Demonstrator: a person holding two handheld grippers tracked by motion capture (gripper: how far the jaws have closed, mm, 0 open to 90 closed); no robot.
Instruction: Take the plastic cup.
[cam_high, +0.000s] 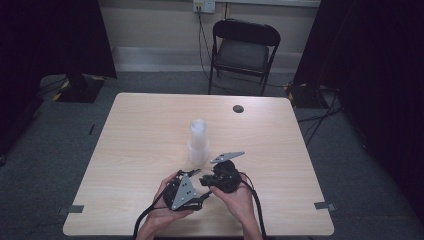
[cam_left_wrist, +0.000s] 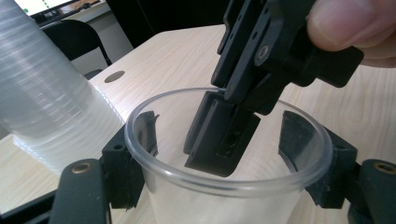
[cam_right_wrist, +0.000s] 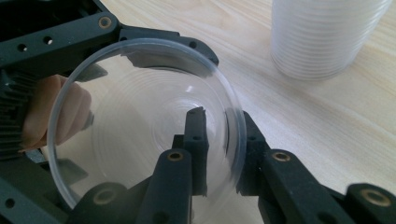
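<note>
A single clear plastic cup (cam_left_wrist: 210, 200) is held just above the table near its front edge. My left gripper (cam_left_wrist: 219, 135) is shut on it, one pad on each side of the outer wall. My right gripper (cam_right_wrist: 222, 121) straddles the rim of the cup (cam_right_wrist: 140, 116): one jaw reaches inside, the other stays outside, and the wall runs through the gap without being pinched. In the high view both grippers meet tip to tip, left (cam_high: 192, 176) and right (cam_high: 206, 181). A tall stack of clear cups (cam_high: 198, 142) stands upright just beyond them.
The stack of cups (cam_left_wrist: 42, 102) (cam_right_wrist: 322, 37) stands close to the held cup. The light wooden table (cam_high: 150, 115) has a round cable hole (cam_high: 238, 108) near its far edge. A black folding chair (cam_high: 245, 50) stands behind the table.
</note>
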